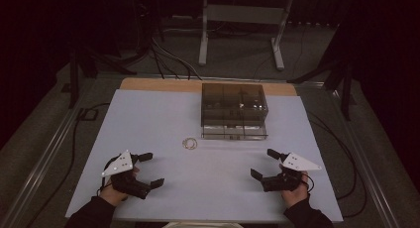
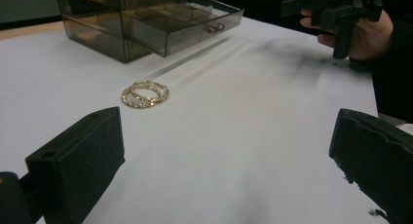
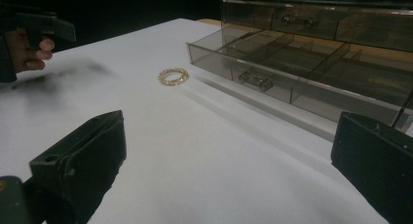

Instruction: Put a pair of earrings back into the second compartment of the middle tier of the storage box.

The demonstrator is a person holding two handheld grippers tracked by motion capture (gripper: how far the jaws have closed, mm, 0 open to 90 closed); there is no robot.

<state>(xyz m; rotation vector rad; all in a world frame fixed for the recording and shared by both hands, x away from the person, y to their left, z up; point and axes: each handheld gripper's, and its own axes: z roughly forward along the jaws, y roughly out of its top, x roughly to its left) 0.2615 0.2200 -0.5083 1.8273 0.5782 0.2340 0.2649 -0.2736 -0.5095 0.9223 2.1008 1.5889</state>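
Before the drawer box (image 1: 234, 109) (bottom drawer open), gold bangles (image 1: 189, 143).

Dim room, dark surroundings, soft shadows on table, slightly grainy

- Open white table (image 1: 208, 188) between left gripper (image 1: 147, 169) and right gripper (image 1: 264, 163), reaching up to the bracelets (image 1: 189, 143).
- Blocked near far edge by smoked drawer box (image 1: 234, 103), bottom drawer (image 1: 235, 131) pulled out.

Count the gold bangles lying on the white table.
2. Both thin gold beaded bangles lie overlapping, one partly on the other, on the white table, just in front of the smoky clear plastic drawer box's open bottom drawer. More may be hidden inside the box.
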